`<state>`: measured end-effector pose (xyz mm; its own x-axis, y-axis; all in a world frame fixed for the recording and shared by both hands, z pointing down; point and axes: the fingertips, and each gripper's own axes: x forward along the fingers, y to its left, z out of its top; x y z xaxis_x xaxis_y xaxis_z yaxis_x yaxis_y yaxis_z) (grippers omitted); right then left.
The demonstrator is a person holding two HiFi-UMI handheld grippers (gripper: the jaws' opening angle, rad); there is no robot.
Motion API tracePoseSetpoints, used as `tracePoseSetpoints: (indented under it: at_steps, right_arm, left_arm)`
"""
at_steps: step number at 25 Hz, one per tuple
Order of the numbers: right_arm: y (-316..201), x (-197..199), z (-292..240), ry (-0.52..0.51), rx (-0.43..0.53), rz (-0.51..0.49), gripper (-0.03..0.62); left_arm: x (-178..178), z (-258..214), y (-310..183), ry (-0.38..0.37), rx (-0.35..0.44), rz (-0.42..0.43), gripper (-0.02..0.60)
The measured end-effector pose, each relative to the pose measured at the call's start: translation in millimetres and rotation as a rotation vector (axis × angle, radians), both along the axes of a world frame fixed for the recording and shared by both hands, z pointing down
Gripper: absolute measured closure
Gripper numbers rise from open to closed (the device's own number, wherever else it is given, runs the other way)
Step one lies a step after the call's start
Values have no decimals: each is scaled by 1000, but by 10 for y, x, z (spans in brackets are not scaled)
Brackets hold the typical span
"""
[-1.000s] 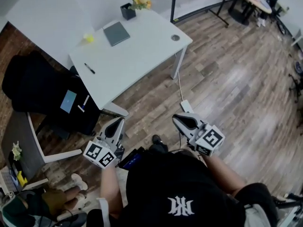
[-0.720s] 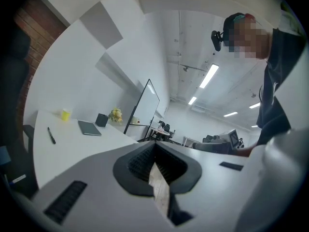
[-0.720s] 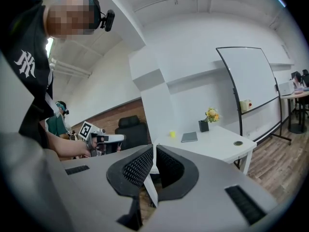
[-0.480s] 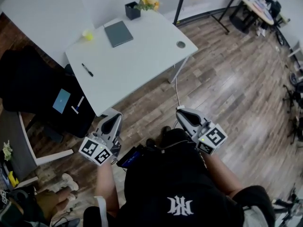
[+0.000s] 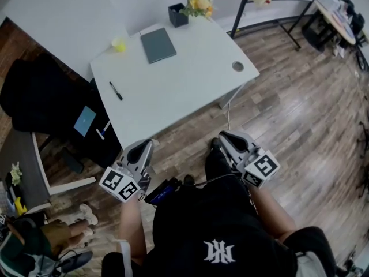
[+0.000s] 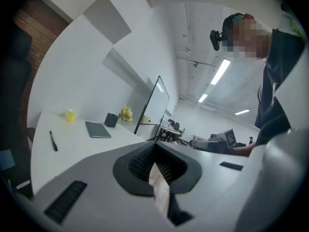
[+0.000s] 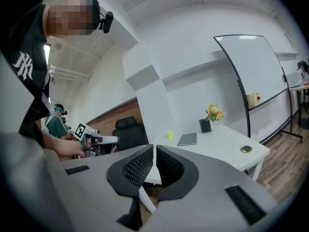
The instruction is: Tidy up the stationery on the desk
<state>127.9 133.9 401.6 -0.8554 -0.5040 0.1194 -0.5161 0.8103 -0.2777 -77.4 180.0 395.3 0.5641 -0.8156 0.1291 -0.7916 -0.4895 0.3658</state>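
A white desk (image 5: 173, 91) stands ahead of me. On it lie a black pen (image 5: 116, 90), a grey notebook (image 5: 158, 44) and a small yellow object (image 5: 119, 45). A black pen holder (image 5: 177, 15) with yellow flowers (image 5: 199, 4) stands at its far edge. My left gripper (image 5: 144, 149) and right gripper (image 5: 222, 140) hang short of the desk's near edge, over the wooden floor. Both are shut with nothing between the jaws. The left gripper view shows the pen (image 6: 53, 140) and notebook (image 6: 98, 129) beyond the shut left gripper (image 6: 154, 149). Past my right gripper (image 7: 154, 149), the right gripper view shows the notebook (image 7: 187, 139).
A black office chair (image 5: 34, 97) stands left of the desk, with a blue card (image 5: 85, 121) and a small white pen-like item (image 5: 104, 133) on it. The desk has a round cable hole (image 5: 237, 66). A whiteboard stand (image 5: 242, 7) rises behind the desk. Another person sits at lower left (image 5: 29, 244).
The desk has shifted right and nearer in the head view as I came closer. Both grippers stay shut and low in front of me.
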Motion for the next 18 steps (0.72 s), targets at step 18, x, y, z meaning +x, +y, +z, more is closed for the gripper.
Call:
tracePoseSetpoints:
  at_steps: [18]
  right_arm:
    - [-1892,275,-217,-130,12,-261,549]
  left_arm:
    - [465,-465,-1716,-149,-33,-165,580]
